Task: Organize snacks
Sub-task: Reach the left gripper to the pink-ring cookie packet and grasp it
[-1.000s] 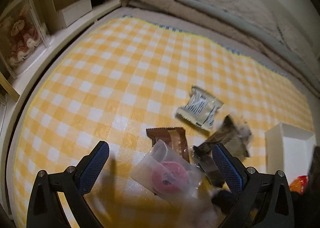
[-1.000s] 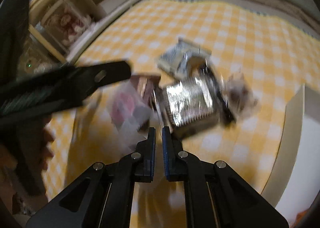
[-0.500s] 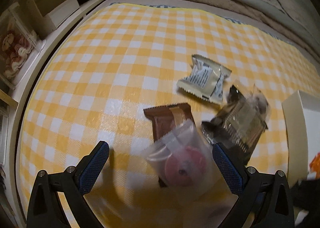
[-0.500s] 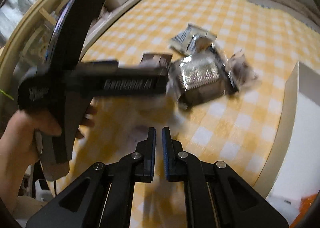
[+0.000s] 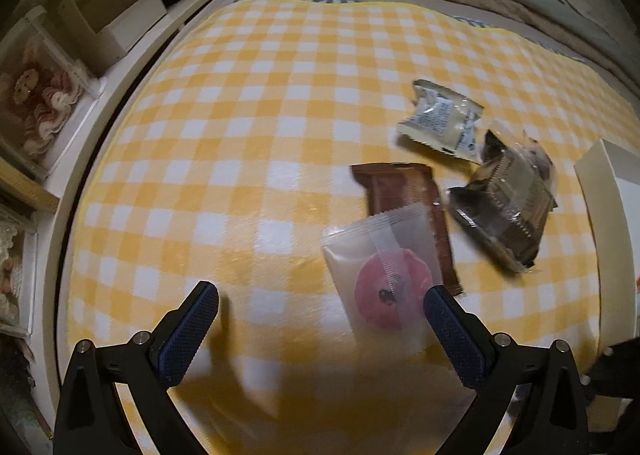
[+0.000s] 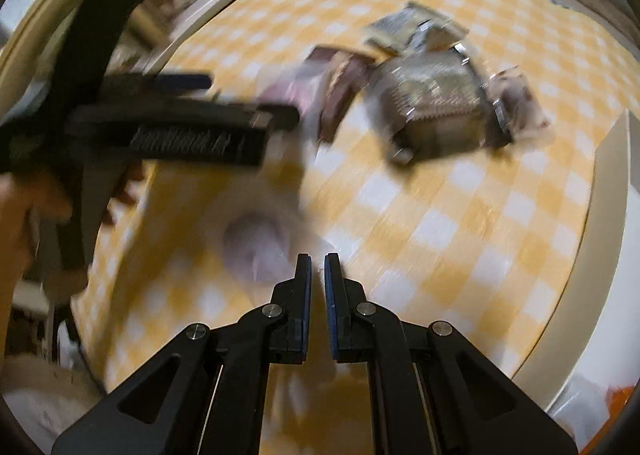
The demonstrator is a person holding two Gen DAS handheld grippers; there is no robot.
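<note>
While the left gripper [image 5: 318, 303] hangs low over the yellow checked cloth [image 5: 248, 143] with its jaws spread wide, the clear packet with a pink round sweet [image 5: 384, 287] lies flat just inside its right-hand finger, not centred between the two. A likely slip, as a judgement: if the jaws close from this offset, the far finger may shove the thin, slick packet sideways or crumple it instead of pinching it, and may also catch the brown wrapper [image 5: 404, 195], whose lower end lies under the packet. The right gripper [image 6: 317, 275] has its fingers pressed together with nothing between them, and hovers close beside the left one, so the two tools could knock together. Farther off lie a dark foil-lined packet [image 5: 504, 207] and, beyond it, a pale crinkled packet [image 5: 440, 119], all apart from the white box [image 5: 600, 215] at the right edge, where an orange item barely shows. Compared with a second ago, the left gripper points more steeply at the cloth, the pink packet sits nearer its right finger, and the right-wrist view has swung so the left tool crosses more of it.
</note>
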